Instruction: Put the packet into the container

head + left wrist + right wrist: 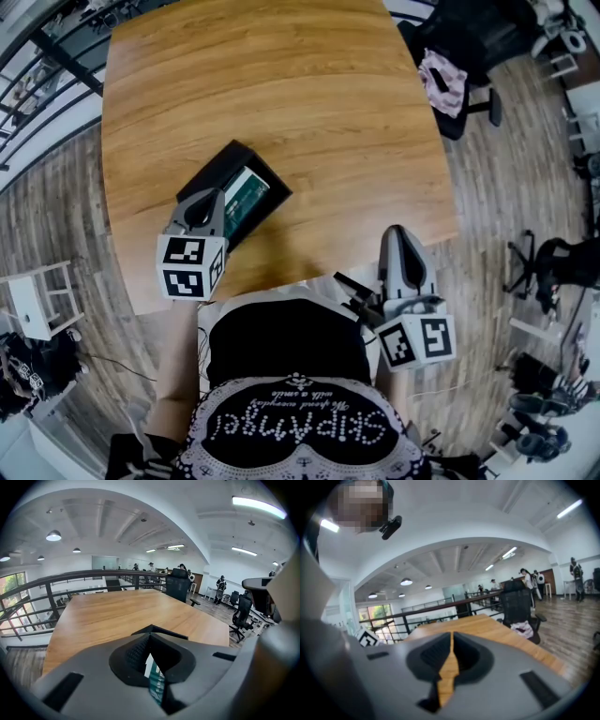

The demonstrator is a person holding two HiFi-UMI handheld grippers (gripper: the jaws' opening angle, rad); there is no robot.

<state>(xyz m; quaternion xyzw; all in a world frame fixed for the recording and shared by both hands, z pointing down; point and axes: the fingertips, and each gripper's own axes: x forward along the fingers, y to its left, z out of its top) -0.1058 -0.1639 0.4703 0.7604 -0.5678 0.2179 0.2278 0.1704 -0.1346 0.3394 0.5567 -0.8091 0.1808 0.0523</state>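
A black container (217, 164) stands on the wooden table (281, 84), near its front left. A green packet (247, 192) lies inside it. My left gripper (214, 199) hangs over the container's near side with its jaws shut. In the left gripper view the left gripper (150, 637) shows the jaws meeting at the tips, and the packet (156, 682) appears through the slit below them, with the container's far rim (161, 631) beyond. My right gripper (398, 234) is shut and empty at the table's front right edge; the right gripper (451, 634) shows only table through its slit.
A black office chair with a pink cloth (441, 80) stands past the table's right side. A white stool (33, 300) is on the floor at the left. More chairs (553, 267) stand at the right. The person's torso is right behind the front edge.
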